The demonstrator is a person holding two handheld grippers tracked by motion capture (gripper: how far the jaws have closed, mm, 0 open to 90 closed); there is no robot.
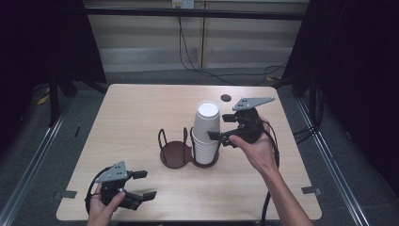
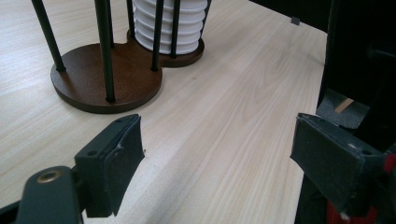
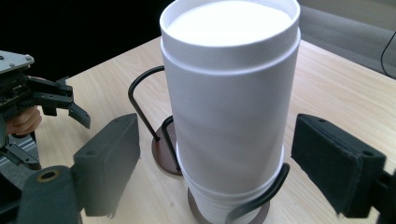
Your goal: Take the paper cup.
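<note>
Beside the holder (image 1: 181, 153), the right gripper (image 1: 225, 136) stood wide open around the upside-down cup stack (image 1: 206, 134), pads not touching. Near the table's (image 1: 141, 108) front edge, the left gripper (image 1: 143, 184) gaped empty.

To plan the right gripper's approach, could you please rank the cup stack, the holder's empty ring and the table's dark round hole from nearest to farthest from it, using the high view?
1. Stack of white paper cups, just left of the right gripper.
2. Dark round hole, behind the gripper near the table's far edge.
3. Holder's empty ring, farther left beyond the cups.

Lab-like recording space: lone wooden table (image 1: 141, 113), black curtains (image 1: 367, 70), loose floor cables (image 1: 226, 73).
</note>
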